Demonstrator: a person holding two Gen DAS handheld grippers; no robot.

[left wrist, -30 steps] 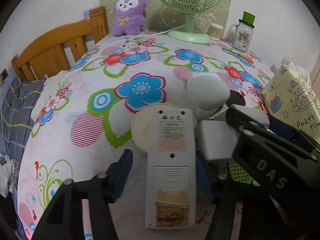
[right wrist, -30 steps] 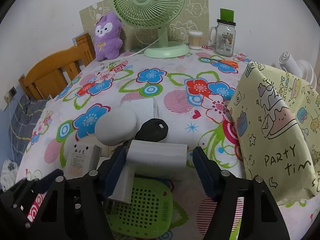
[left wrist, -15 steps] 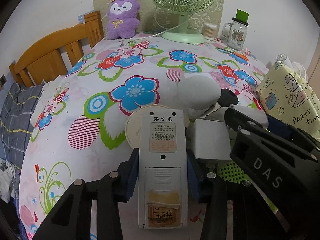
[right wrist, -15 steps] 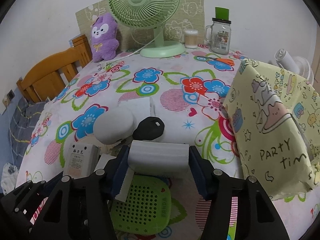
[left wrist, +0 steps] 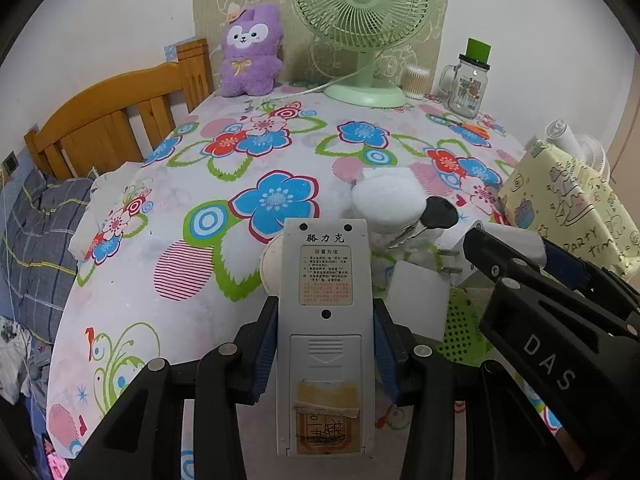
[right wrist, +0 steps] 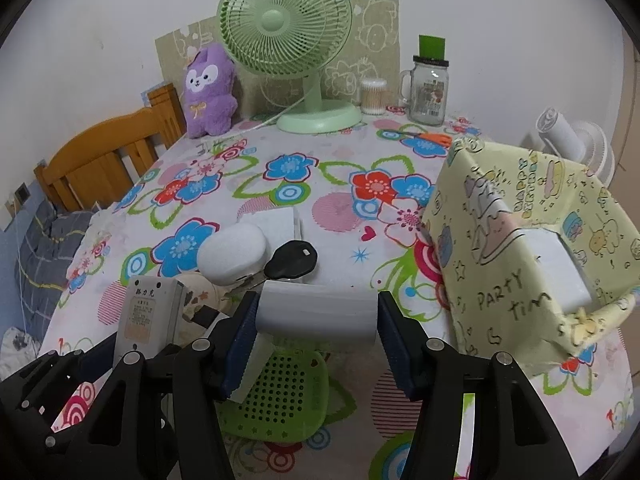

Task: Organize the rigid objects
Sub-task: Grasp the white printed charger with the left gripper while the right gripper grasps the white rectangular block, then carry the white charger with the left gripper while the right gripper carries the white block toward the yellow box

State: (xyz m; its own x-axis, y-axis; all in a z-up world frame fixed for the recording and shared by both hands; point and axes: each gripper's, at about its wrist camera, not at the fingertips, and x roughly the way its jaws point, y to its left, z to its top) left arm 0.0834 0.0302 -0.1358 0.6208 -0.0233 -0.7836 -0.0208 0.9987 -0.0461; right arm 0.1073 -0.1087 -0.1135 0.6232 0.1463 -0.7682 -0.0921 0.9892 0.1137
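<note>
My left gripper [left wrist: 325,344] is shut on a grey remote control [left wrist: 325,304], back side up, held above the flowered tablecloth. My right gripper [right wrist: 318,332] is shut on a white power adapter [right wrist: 318,312] with plug prongs, also seen in the left wrist view [left wrist: 500,252]. A white oval case [right wrist: 232,254], a black key fob [right wrist: 291,259], a white square block [left wrist: 418,300], a round cream disc [left wrist: 270,264] and a green perforated pad [right wrist: 276,396] lie clustered beneath the grippers. The remote also shows in the right wrist view [right wrist: 150,312].
A yellow "party time" wrapped box [right wrist: 532,268] stands at the right. A green fan [right wrist: 286,40], purple plush [right wrist: 210,92], cotton swab jar [right wrist: 374,96], glass mug jar [right wrist: 430,88] and orange scissors [right wrist: 428,136] sit at the back. A wooden bed frame [right wrist: 104,156] is left.
My left gripper closed on the remote and my right gripper closed on the adapter. Both have lifted their objects slightly and drawn back.
</note>
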